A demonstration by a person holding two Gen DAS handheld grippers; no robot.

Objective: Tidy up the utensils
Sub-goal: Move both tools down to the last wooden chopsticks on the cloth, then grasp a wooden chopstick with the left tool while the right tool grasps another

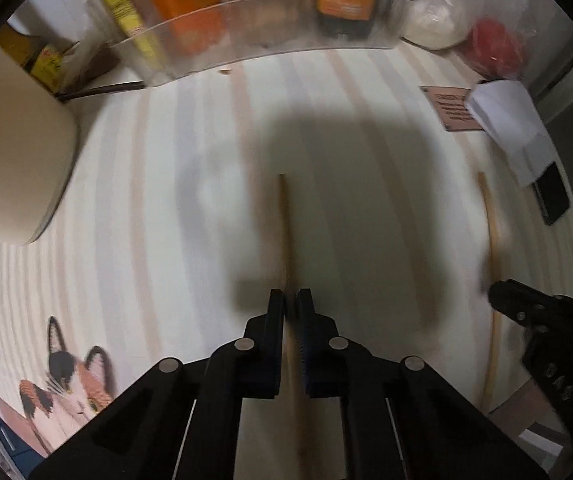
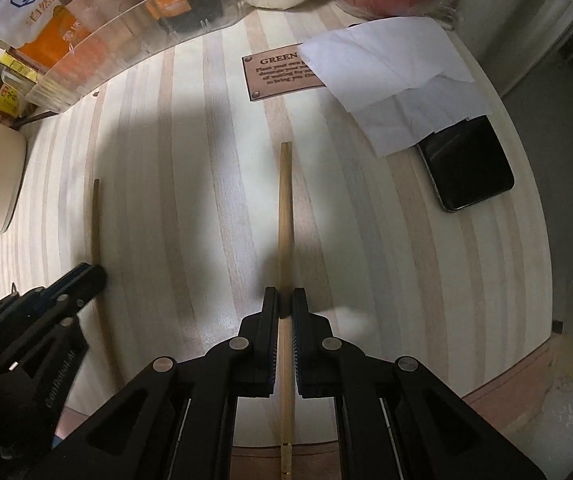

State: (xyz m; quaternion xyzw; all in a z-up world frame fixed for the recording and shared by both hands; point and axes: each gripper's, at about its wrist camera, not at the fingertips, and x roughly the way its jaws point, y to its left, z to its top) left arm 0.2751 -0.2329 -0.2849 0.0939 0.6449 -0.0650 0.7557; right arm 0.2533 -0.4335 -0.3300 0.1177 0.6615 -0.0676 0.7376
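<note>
As both point down, left gripper (image 1: 290, 300) – right gripper (image 2: 285, 300), jaws clenched on separate chopsticks (image 2: 285, 216).

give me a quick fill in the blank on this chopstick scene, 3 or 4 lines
1. Each gripper is closed on one wooden ____.
2. The sheet of white paper partly covers a black ____.
3. The left gripper and the right gripper each hold a separate stick, and the two sticks lie roughly ____ to each other on the striped table.
4. The printed picture at the table's edge in the left wrist view shows a ____.

Missing words: chopstick; phone; parallel; cat
</note>
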